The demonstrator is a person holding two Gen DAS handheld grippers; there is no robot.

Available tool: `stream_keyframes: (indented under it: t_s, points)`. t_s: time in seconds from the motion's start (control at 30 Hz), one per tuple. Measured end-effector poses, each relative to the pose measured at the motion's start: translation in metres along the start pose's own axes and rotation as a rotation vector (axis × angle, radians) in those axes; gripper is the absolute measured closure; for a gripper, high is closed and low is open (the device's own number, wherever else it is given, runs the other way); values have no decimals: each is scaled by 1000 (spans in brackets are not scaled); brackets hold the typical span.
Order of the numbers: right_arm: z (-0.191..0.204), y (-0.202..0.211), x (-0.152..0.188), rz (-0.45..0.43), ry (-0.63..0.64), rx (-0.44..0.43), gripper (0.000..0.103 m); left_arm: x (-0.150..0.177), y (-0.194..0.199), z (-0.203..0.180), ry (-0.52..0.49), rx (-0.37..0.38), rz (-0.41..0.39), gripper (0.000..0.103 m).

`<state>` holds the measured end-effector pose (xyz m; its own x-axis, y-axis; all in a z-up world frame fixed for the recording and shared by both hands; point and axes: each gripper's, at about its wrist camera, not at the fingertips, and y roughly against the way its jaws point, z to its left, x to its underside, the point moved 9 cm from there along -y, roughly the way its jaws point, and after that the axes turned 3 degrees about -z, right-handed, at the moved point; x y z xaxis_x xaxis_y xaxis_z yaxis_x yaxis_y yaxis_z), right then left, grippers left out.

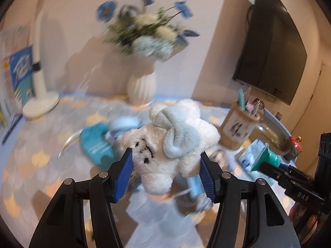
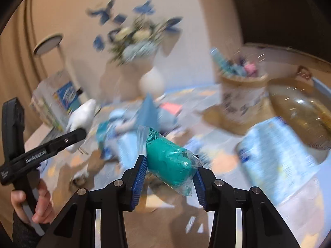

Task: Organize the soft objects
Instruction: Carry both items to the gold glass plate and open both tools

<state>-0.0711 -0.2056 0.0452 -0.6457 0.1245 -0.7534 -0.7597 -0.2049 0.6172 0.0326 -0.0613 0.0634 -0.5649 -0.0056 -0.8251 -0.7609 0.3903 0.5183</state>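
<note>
Two grips could fail: the left gripper (image 1: pixel 165 172) pinches the plush (image 1: pixel 171 142) low, the right gripper (image 2: pixel 170 174) squeezes the slick bagged dough (image 2: pixel 168 163), both above the counter (image 1: pixel 51 165), either slipping onto the clutter.

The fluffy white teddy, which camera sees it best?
The left wrist view: the white plush toy fills the middle, held in the left gripper, its stitched face and grey bow clear. The right wrist view shows only a small blurred white shape at the left.

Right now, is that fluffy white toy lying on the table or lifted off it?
Lifted. The white toy hangs clamped between the left gripper's blue fingers, table below.
</note>
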Motion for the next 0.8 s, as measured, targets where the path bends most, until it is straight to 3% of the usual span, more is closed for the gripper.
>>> stream_keyframes:
  t_s: [0.2, 0.37, 0.6, 0.8]
  points:
    - [-67, 48, -70, -170, -55, 114, 61, -57, -12, -76, -78, 58, -57, 46]
    - [-139, 80, -109, -250, -153, 242, 60, -89, -40, -157, -151, 124, -64, 46]
    - [-239, 71, -104, -167, -333, 373, 60, -73, -108, -254, -227, 204, 42, 46]
    - [-287, 54, -75, -60, -405, 423, 60, -52, -150, -298, -256, 235, 135, 45]
